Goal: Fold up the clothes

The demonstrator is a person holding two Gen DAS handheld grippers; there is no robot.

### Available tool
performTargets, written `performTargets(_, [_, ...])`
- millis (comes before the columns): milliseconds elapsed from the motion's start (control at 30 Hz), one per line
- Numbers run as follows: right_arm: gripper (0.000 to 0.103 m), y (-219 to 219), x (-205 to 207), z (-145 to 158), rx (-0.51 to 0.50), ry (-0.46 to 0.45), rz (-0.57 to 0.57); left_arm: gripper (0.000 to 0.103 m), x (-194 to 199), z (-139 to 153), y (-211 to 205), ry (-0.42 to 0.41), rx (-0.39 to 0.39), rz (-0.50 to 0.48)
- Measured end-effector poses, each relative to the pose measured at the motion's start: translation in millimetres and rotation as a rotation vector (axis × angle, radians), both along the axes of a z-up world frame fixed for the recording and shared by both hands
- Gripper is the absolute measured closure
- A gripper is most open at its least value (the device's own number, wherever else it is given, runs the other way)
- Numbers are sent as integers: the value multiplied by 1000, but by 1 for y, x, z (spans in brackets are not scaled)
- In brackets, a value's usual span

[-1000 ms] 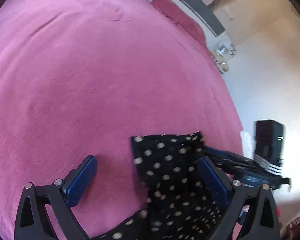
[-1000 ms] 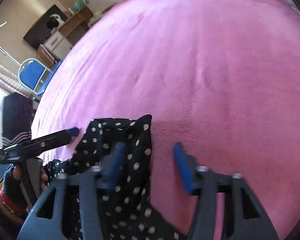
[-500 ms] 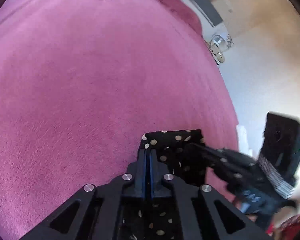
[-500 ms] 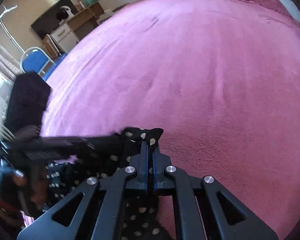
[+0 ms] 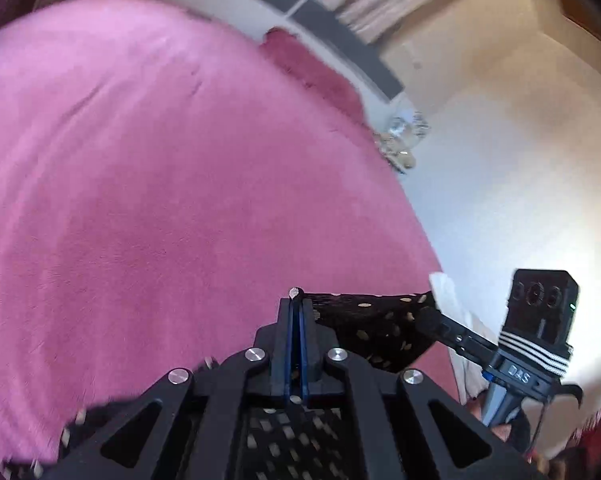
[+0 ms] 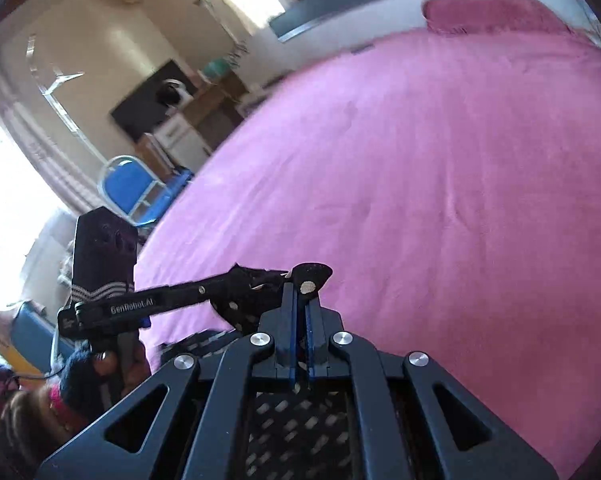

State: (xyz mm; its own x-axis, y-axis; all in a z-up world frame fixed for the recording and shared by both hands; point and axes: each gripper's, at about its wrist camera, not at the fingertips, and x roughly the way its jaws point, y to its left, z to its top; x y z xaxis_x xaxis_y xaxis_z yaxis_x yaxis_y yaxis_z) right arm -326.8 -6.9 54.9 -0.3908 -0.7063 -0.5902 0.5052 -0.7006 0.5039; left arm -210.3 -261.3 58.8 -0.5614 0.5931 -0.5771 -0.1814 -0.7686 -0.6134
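A black garment with pale polka dots (image 5: 372, 320) hangs stretched between both grippers above the pink bedspread (image 5: 160, 184). My left gripper (image 5: 296, 300) is shut on one top corner of the garment. My right gripper (image 6: 300, 284) is shut on the other top corner (image 6: 312, 276). Each gripper shows in the other's view: the right one in the left wrist view (image 5: 432, 316), the left one in the right wrist view (image 6: 236, 276). More dotted cloth (image 6: 296, 432) hangs below, seen through the gripper bodies.
The pink bedspread (image 6: 440, 184) fills most of both views, with a darker pink pillow (image 5: 312, 68) at the headboard. A blue chair (image 6: 134, 186) and a cabinet (image 6: 180, 136) stand beyond the bed's left side. A pale wall (image 5: 520, 160) is on the right.
Both grippers closed on the garment's top corners and then lifted it off the bedspread. The garment now hangs taut between them and the views tilt up toward the room.
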Motion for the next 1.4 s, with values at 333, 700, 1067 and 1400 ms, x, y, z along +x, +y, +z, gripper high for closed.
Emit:
performTargets(333, [96, 25, 111, -42, 156, -13, 59, 88, 133, -47, 71, 33, -452, -235])
performTargets(700, [58, 101, 141, -42, -36, -112, -136, 25, 153, 7, -17, 112, -357, 132])
performTargets(1067, [53, 20, 120, -104, -16, -261, 17, 25, 45, -64, 9, -121, -195, 196])
performTargets(1400, [32, 84, 72, -50, -136, -81, -217, 25, 45, -41, 28, -15, -236, 148])
